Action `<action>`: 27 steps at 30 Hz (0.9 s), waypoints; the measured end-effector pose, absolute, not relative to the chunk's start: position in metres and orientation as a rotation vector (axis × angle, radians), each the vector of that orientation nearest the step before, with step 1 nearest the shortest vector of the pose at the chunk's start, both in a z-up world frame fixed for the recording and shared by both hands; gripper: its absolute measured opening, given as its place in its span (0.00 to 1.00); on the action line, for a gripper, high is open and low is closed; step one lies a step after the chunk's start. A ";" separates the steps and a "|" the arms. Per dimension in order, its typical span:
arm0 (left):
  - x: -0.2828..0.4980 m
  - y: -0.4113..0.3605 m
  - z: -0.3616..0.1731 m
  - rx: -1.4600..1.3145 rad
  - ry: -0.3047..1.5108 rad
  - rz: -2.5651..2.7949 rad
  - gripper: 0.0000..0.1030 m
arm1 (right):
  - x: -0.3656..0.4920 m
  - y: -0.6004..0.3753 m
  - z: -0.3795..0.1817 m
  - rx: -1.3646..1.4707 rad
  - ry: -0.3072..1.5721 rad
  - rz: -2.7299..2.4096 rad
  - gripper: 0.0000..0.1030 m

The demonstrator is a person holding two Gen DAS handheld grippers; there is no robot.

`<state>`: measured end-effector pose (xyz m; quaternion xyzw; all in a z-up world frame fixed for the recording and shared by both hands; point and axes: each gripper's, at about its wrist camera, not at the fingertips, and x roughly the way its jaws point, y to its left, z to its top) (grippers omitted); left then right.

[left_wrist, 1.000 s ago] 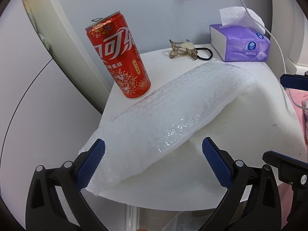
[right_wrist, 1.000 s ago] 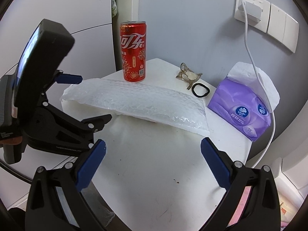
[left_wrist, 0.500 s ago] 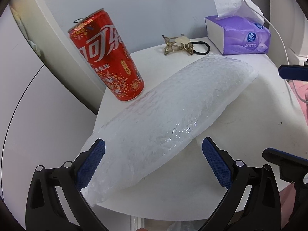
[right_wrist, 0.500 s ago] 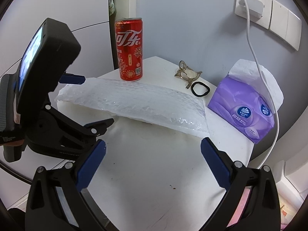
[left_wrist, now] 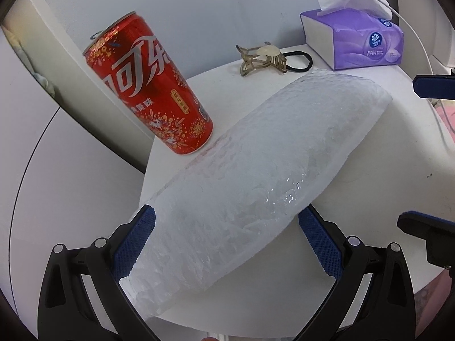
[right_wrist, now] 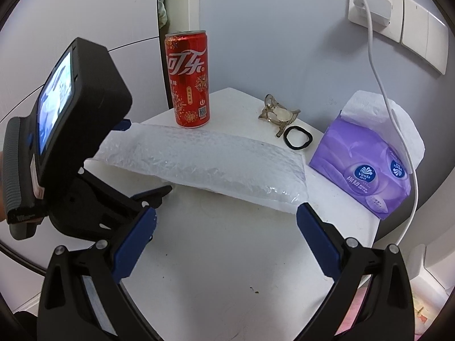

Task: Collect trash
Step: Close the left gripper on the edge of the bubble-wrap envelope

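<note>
My open left tongs (left_wrist: pixel 224 236) have slid forward around the bubble wrap (left_wrist: pixel 256 176); right tongs (right_wrist: pixel 226 237) hover open, so I'd squeeze next.

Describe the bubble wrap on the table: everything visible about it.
The bubble wrap is a long, clear, puffy plastic sleeve with a fine bubbled texture and flat sealed ends. It lies flat across the white table, its near end overhanging the edge, its far end pointing toward the tissue pack. The red can stands right beside it; whether they touch is unclear. The left gripper has its open jaws on either side of the near end, not closed on it.
</note>
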<state>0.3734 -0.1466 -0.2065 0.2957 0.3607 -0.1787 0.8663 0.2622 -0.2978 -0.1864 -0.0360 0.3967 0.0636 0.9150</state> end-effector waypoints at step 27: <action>0.373 -0.156 -0.207 0.684 0.703 -0.418 0.80 | 0.257 -0.300 -0.198 -0.039 0.819 0.127 0.93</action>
